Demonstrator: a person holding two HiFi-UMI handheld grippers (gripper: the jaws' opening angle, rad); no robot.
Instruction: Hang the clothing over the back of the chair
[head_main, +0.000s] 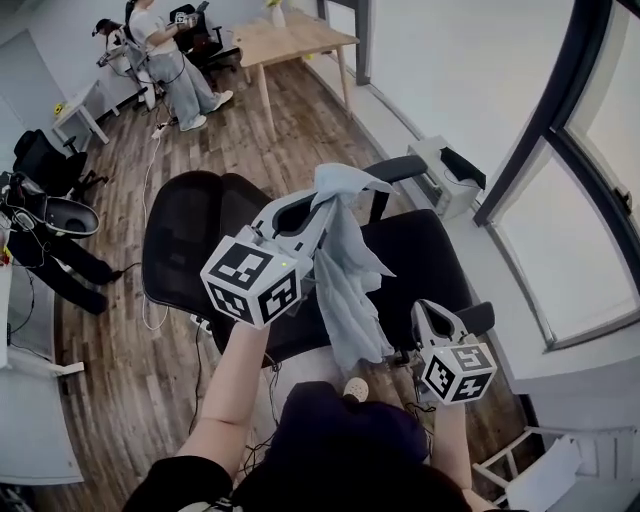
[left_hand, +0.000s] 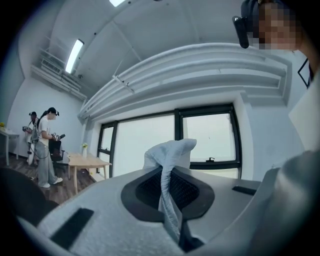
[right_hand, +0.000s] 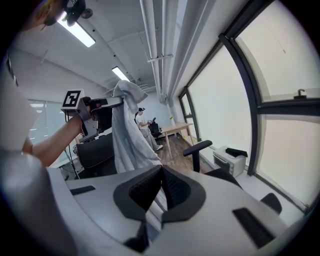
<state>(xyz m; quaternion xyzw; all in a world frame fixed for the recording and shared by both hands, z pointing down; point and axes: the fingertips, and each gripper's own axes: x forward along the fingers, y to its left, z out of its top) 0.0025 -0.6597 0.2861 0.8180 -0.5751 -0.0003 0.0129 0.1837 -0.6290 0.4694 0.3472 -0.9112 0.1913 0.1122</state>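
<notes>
Left gripper (head_main: 322, 203) pinches the clothing (head_main: 350, 270) at its top, right gripper (head_main: 427, 310) lower down (both clamped tight); it hangs lengthwise downward above the chair (head_main: 185, 235).

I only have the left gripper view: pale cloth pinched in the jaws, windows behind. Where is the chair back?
Observer: In the head view the chair back is a dark mesh panel to the left of the hanging garment. The cloth is not draped on it.
Operator: What about the other hand?
Observer: The right gripper is shut on a lower part of the garment, and a strip of fabric runs between its pads.
Operator: Where does the top end sit?
Observer: The left gripper holds the bunched top end up over the chair, and the cloth hangs down from it above the seat.
</notes>
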